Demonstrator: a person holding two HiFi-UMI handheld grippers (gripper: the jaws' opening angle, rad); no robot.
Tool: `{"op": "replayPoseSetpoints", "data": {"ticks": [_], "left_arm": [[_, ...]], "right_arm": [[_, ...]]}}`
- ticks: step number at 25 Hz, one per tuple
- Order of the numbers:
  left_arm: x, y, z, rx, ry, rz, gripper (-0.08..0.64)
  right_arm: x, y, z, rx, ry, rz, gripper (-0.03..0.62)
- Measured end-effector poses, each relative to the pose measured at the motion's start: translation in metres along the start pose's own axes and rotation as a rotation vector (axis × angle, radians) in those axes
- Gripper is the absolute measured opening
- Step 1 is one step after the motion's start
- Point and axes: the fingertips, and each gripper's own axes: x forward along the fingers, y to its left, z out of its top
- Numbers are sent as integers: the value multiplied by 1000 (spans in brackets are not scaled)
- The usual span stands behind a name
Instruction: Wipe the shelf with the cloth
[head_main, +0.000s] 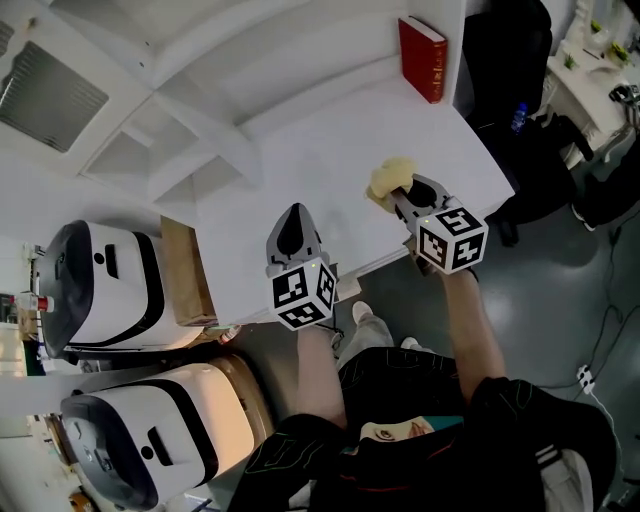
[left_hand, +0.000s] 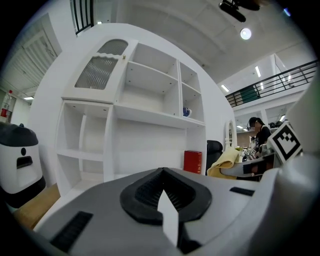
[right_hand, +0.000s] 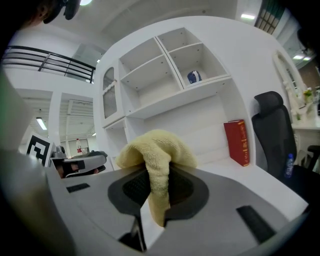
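One cloth (head_main: 386, 177) in the right gripper (head_main: 401, 198), left gripper (head_main: 295, 216) closed empty, one book (head_main: 422, 58)

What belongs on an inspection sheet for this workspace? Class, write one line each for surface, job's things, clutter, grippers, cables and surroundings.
Surface: white counter of the shelf unit, bare except for a book; no dirt visible.
Job's things: yellow cloth, bunched, over the counter near its front edge; contact cannot be told.
Clutter: red book upright at the counter's back; small blue-and-white object in an upper compartment.
Grippers: left gripper empty, fingers together; right gripper with fingers shut on the cloth.
Cables: thin cable on the grey floor.
Surroundings: two white-and-black machines, cardboard box, black office chair.
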Motion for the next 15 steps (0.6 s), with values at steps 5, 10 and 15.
{"op": "replayPoseSetpoints", "data": {"ticks": [5, 10, 15], "left_arm": [[28, 58, 28, -7, -42, 44, 0], [51, 113, 53, -26, -81, 72, 0], [71, 145, 76, -9, -98, 84, 0]], "right_arm": [[70, 28, 23, -25, -11, 64, 51], [131, 58, 44, -55, -22, 111, 51], [170, 74, 71, -63, -66, 131, 51]]}}
